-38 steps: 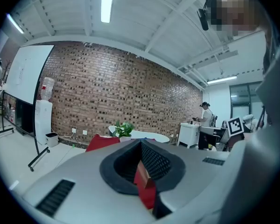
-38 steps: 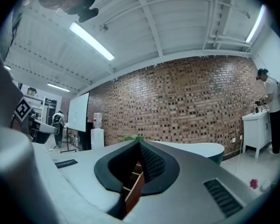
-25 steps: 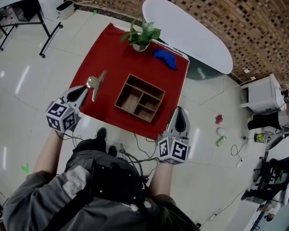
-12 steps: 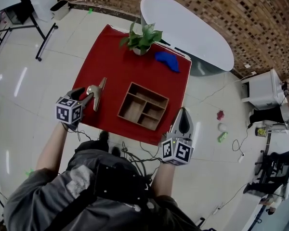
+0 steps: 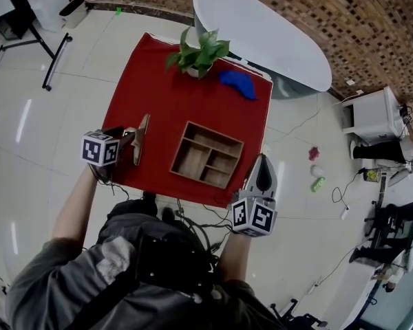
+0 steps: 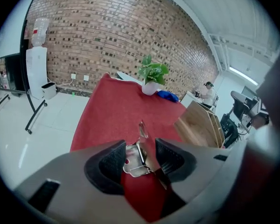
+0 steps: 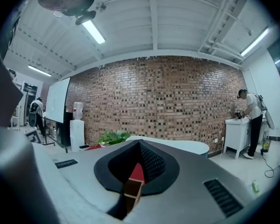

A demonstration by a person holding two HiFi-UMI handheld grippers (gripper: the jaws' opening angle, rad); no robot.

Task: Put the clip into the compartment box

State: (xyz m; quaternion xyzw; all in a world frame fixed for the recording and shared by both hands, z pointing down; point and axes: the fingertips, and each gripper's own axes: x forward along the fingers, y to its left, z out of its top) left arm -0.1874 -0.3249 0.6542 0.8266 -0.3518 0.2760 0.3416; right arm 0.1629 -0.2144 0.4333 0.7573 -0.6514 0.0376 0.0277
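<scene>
- Your left gripper (image 5: 129,137) has its jaws wide apart. Its ribbed black pads (image 6: 107,164) flank the near end of the clip (image 6: 137,155) without clearly pressing it.
- The clip (image 5: 140,137) is shiny flat metal, long and narrow. It sits on the red cloth (image 5: 172,81) near the cloth's left edge, left of the box and apart from it.
- The compartment box (image 5: 215,133) is plain wood, a shallow square tray split by thin partitions, with nothing visible inside.
- Your right gripper (image 5: 263,160) has its jaws closed on nothing. It hangs off the table's near right corner.
- A leafy potted plant (image 5: 198,53) and a crumpled blue thing (image 5: 237,82) sit at the cloth's far edge.
</scene>
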